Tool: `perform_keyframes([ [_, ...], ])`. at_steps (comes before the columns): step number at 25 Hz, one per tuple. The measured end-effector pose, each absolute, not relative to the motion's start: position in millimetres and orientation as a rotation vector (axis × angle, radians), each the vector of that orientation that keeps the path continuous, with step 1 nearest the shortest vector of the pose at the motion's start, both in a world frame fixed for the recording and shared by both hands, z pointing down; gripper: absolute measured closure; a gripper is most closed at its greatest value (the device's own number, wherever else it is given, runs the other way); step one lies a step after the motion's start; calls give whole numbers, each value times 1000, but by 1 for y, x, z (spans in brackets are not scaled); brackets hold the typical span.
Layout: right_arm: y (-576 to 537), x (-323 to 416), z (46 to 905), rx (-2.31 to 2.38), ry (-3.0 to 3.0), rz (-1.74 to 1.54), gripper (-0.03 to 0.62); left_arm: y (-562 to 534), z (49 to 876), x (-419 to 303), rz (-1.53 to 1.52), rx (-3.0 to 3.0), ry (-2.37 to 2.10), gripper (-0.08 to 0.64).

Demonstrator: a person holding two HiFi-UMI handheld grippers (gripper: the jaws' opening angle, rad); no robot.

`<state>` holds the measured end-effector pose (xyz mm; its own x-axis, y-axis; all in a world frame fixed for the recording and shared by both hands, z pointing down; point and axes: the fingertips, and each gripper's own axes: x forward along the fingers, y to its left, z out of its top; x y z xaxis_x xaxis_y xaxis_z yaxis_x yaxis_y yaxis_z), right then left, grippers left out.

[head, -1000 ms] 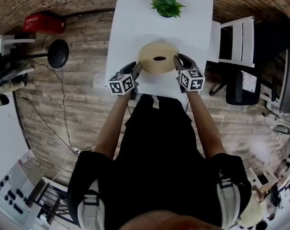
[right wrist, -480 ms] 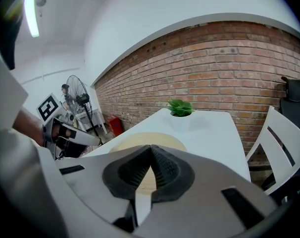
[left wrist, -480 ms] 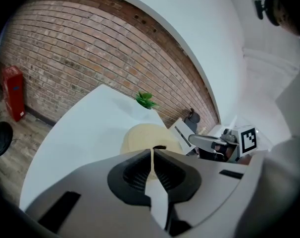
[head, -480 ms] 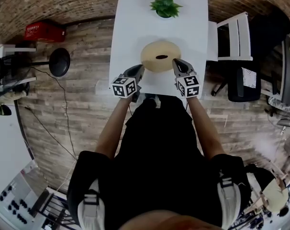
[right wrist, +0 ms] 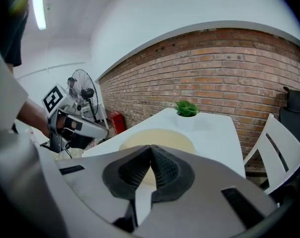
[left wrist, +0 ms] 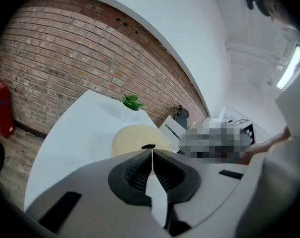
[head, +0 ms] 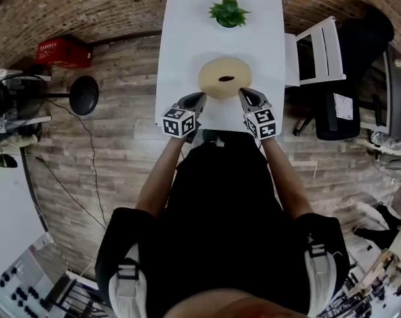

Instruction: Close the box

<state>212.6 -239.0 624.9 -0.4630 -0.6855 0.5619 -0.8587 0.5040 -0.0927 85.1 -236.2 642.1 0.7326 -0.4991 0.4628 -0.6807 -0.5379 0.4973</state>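
Note:
The round beige box point(head: 225, 77) rests on the white table point(head: 187, 45), its lid on top with a dark oval slot in the middle. My left gripper point(head: 200, 97) is at the box's near left, just off its rim, jaws shut with nothing between them. Mirroring it at the near right, my right gripper point(head: 242, 93) is also shut and empty. In the left gripper view the box point(left wrist: 135, 137) lies just beyond the shut left gripper point(left wrist: 152, 152). In the right gripper view the box point(right wrist: 160, 138) shows past the shut right gripper point(right wrist: 150, 150).
A small green plant point(head: 228, 10) in a white pot stands at the table's far end. A white chair point(head: 319, 45) and a black office chair point(head: 339, 114) are to the right. A black stool point(head: 85, 95) and a red case point(head: 61, 50) sit on the floor to the left.
Both grippers stood open against the box's sides a second ago; they have since shut and drawn back a little toward the table's near edge. The box stays put.

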Motion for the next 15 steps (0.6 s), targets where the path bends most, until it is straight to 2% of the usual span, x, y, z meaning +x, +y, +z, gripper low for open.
perform_keyframes([
  [5, -226, 204, 621, 1257, -2274, 409, 592, -229, 634, 83, 358, 2323, -868, 534],
  [15, -208, 202, 623, 1269, -2274, 444, 592, -214, 632, 76, 401, 2354, -852, 534],
])
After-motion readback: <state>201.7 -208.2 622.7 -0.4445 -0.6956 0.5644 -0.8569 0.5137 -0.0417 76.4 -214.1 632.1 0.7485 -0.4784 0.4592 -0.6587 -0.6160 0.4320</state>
